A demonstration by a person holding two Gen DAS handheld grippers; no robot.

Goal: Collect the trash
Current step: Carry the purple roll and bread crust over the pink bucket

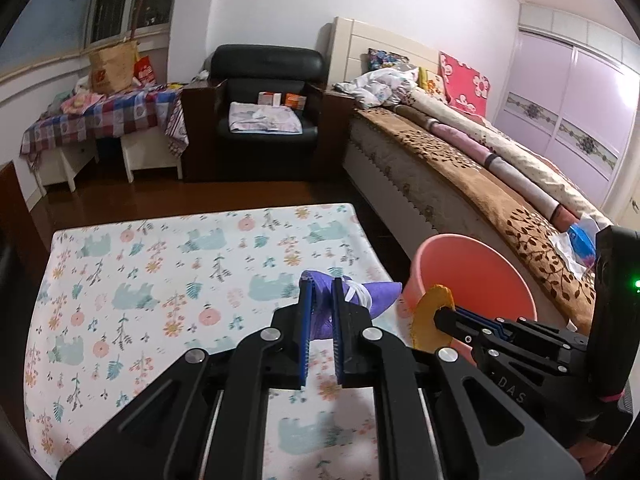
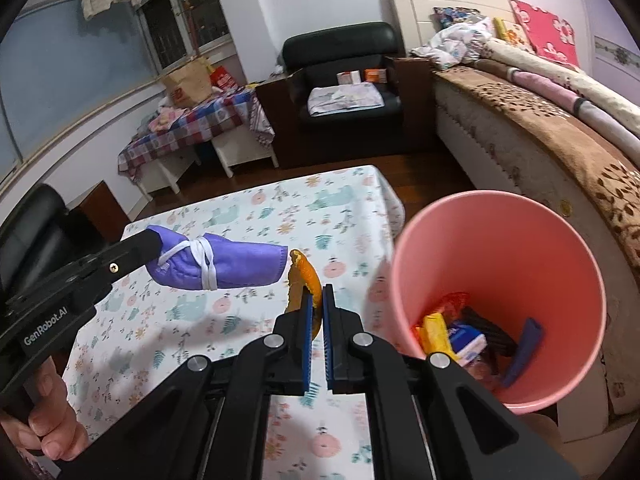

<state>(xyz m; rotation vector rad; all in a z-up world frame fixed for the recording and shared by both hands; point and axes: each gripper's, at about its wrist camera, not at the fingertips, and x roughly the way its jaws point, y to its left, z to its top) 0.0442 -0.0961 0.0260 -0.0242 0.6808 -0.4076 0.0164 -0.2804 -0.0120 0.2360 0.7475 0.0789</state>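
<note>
My left gripper (image 1: 322, 286) is shut on a folded purple face mask (image 1: 374, 292) wrapped in its white straps, held above the table; the mask also shows in the right wrist view (image 2: 240, 266). My right gripper (image 2: 317, 292) is shut on a piece of orange peel (image 2: 308, 270), which also shows in the left wrist view (image 1: 430, 316). A pink bin (image 2: 500, 232) stands to the right of the table, holding several wrappers and other trash; its rim shows in the left wrist view (image 1: 472, 240). Both grippers are left of the bin.
The table (image 1: 160, 280) has a white floral cloth. A bed (image 1: 460, 168) with a brown blanket runs along the right, behind the bin. A black armchair (image 1: 268, 92) and a low table with a checked cloth (image 1: 104, 116) stand at the far wall.
</note>
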